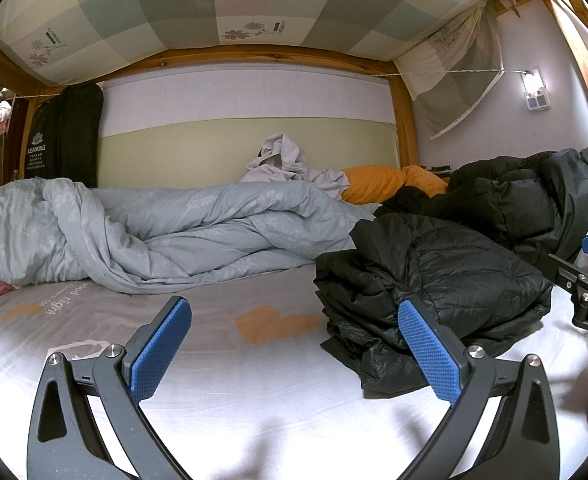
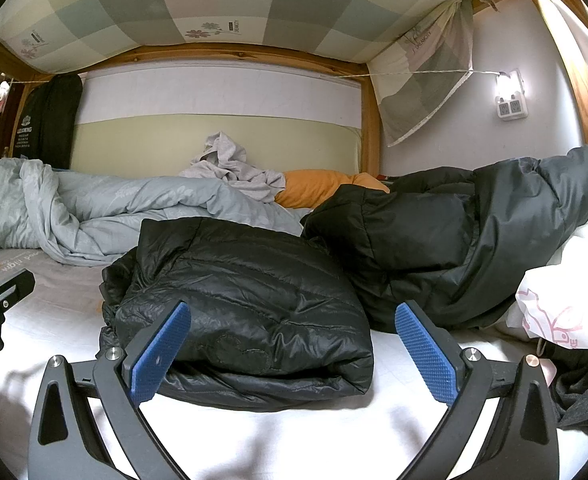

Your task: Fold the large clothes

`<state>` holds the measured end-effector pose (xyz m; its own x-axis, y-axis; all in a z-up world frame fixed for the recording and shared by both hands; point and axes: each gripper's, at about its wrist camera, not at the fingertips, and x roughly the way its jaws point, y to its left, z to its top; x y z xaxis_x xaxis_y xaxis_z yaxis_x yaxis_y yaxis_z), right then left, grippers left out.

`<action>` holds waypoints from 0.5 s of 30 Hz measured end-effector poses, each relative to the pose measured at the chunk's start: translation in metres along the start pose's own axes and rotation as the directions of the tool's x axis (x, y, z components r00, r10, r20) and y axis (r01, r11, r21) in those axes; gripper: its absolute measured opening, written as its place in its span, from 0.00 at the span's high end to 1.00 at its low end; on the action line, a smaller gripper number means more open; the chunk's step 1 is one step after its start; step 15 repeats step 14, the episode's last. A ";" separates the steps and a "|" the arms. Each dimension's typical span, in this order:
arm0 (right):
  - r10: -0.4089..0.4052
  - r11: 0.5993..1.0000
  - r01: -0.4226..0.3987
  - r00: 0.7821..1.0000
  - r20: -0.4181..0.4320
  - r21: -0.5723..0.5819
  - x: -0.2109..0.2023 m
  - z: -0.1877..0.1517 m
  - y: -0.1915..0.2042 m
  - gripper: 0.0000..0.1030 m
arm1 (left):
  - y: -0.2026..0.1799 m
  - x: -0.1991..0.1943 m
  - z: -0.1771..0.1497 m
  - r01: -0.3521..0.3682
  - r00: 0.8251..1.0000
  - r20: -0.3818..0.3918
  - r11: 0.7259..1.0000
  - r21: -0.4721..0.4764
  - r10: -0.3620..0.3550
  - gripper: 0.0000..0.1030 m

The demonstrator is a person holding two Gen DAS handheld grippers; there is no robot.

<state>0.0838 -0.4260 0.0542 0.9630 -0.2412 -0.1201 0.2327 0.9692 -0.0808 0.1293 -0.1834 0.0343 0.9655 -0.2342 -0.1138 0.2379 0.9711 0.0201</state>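
Observation:
A black quilted puffer jacket [image 2: 246, 304] lies folded into a thick bundle on the white bed sheet [image 2: 54, 312]. My right gripper [image 2: 294, 344] is open just in front of it, the bundle's near edge lying between the blue pads without contact. In the left wrist view the same jacket [image 1: 434, 280] sits to the right, and my left gripper [image 1: 294, 344] hangs open over bare sheet [image 1: 254, 392], holding nothing. A second, larger dark puffer coat [image 2: 474, 240] is heaped behind and to the right, also seen as the dark coat [image 1: 534, 200].
A rumpled grey duvet [image 1: 154, 232] fills the back left of the bed. A light grey garment [image 1: 282, 160] and an orange pillow [image 1: 378, 184] lie by the wall. A white bag with pink print [image 2: 566, 304] and dark clothing [image 2: 586, 392] sit at the right. Wooden bunk frame overhead.

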 end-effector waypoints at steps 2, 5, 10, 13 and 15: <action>0.000 1.000 0.000 1.000 -0.001 0.000 0.000 0.000 0.000 0.00 | 0.000 0.000 0.000 0.000 1.000 0.001 1.000 0.000 0.000 0.00; 0.000 1.000 0.000 1.000 0.000 0.001 0.000 0.000 0.000 0.00 | 0.000 0.000 0.000 0.000 1.000 0.001 1.000 0.000 0.000 0.00; -0.001 1.000 0.001 1.000 0.000 0.001 0.000 0.000 0.000 0.00 | 0.000 0.000 0.000 0.000 1.000 0.003 1.000 0.003 0.000 0.00; 0.000 1.000 0.000 1.000 -0.001 0.002 0.000 0.000 0.000 0.00 | 0.000 -0.001 0.000 0.000 1.000 0.005 1.000 0.005 0.000 0.00; 0.000 1.000 0.000 1.000 -0.001 0.002 0.000 0.000 0.000 0.00 | 0.000 0.000 0.001 0.000 1.000 0.006 1.000 0.005 0.000 0.00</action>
